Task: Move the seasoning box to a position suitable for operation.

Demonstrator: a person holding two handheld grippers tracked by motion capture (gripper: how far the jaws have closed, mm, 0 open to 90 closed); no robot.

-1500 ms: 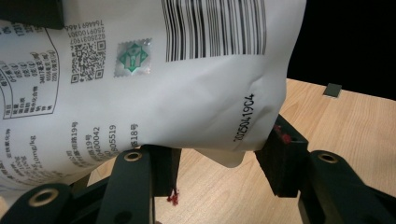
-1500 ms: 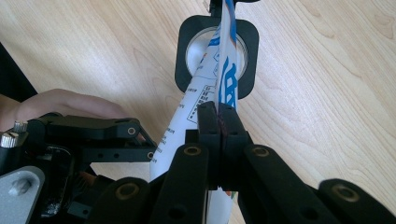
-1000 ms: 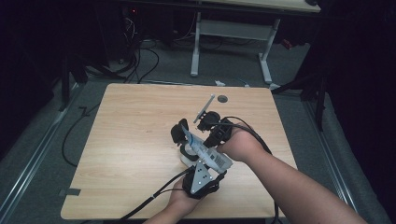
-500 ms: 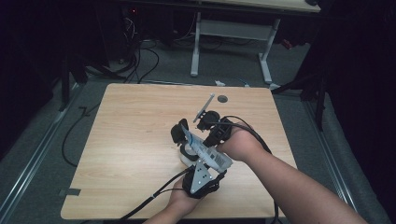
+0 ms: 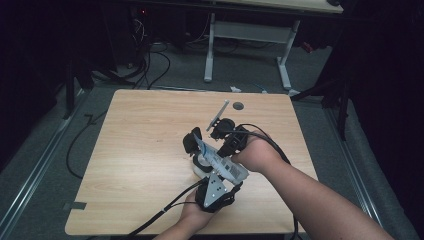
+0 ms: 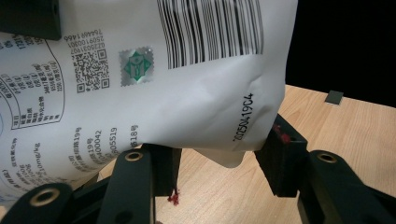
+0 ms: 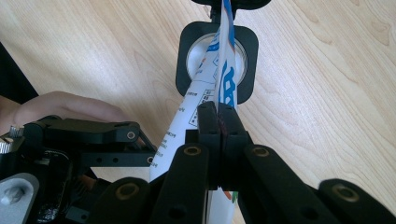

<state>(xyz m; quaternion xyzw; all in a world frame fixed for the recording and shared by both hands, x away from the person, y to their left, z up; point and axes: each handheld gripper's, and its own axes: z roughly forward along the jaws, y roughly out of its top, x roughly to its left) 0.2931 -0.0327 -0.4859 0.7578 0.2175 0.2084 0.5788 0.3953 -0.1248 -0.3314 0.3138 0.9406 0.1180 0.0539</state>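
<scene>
On the pale wooden tabletop (image 5: pixel 140 150), the right hand-held gripper (image 7: pixel 218 122) is clenched on the edge of a white printed pouch (image 6: pixel 154 79) near centre, the left hand-held gripper (image 6: pixel 217 163) grasps its lower end from six o'clock, and a black-framed round holder (image 7: pixel 217 56) lies beneath.

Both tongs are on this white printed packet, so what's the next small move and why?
Probably pull the two apart to tear the top. The right tongs are shut on the white printed packet edge, the left tongs straddle its lower corner, and it hangs over the white cup in a black holder.
</scene>
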